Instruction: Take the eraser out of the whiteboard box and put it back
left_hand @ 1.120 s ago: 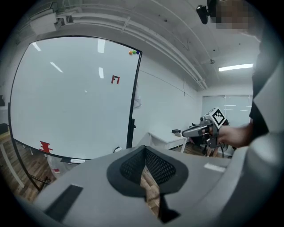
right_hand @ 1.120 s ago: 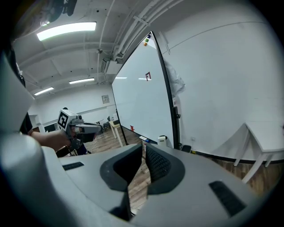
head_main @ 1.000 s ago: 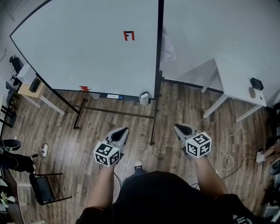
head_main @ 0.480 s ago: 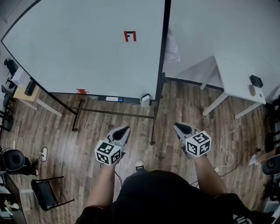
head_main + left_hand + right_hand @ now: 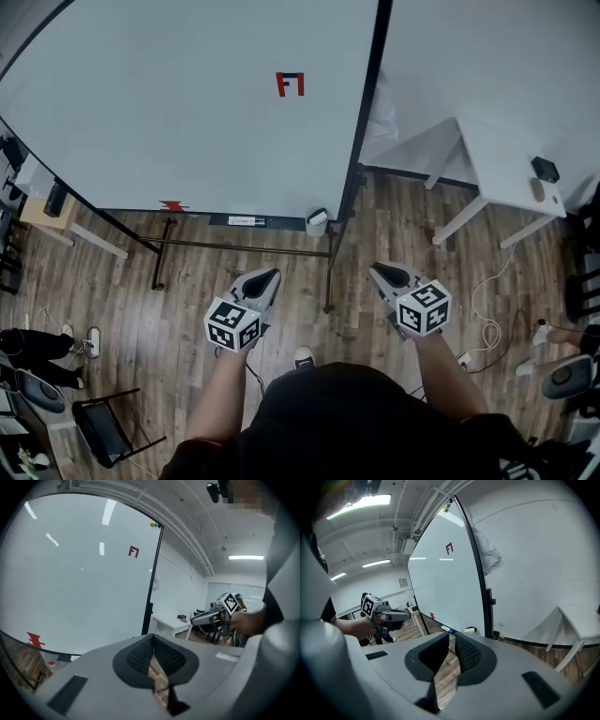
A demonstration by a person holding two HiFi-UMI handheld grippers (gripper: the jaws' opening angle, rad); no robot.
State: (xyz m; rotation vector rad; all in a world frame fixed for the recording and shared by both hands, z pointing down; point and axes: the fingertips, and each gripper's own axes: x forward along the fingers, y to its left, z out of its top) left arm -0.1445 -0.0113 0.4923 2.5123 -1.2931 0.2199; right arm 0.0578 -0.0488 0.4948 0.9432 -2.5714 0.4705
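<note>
A small pale whiteboard box (image 5: 317, 221) hangs at the bottom right corner of the big whiteboard (image 5: 187, 112); it also shows in the right gripper view as the box (image 5: 471, 630). I cannot make out the eraser in it. My left gripper (image 5: 269, 277) and right gripper (image 5: 380, 272) are held over the wood floor, well short of the board, both pointing towards it. Each is shut with nothing between its fingers, as seen at the left gripper (image 5: 152, 639) and the right gripper (image 5: 451, 637).
The board stands on a black frame with a floor bar (image 5: 244, 246) and a post (image 5: 330, 281) between me and the box. A white table (image 5: 506, 159) with small dark items is at the right. A chair (image 5: 103, 431) stands lower left, and cables (image 5: 487, 328) lie on the right.
The whiteboard and its box have drawn nearer and shifted slightly right in the head view as I step forward. Both grippers keep their pose and stay shut.
</note>
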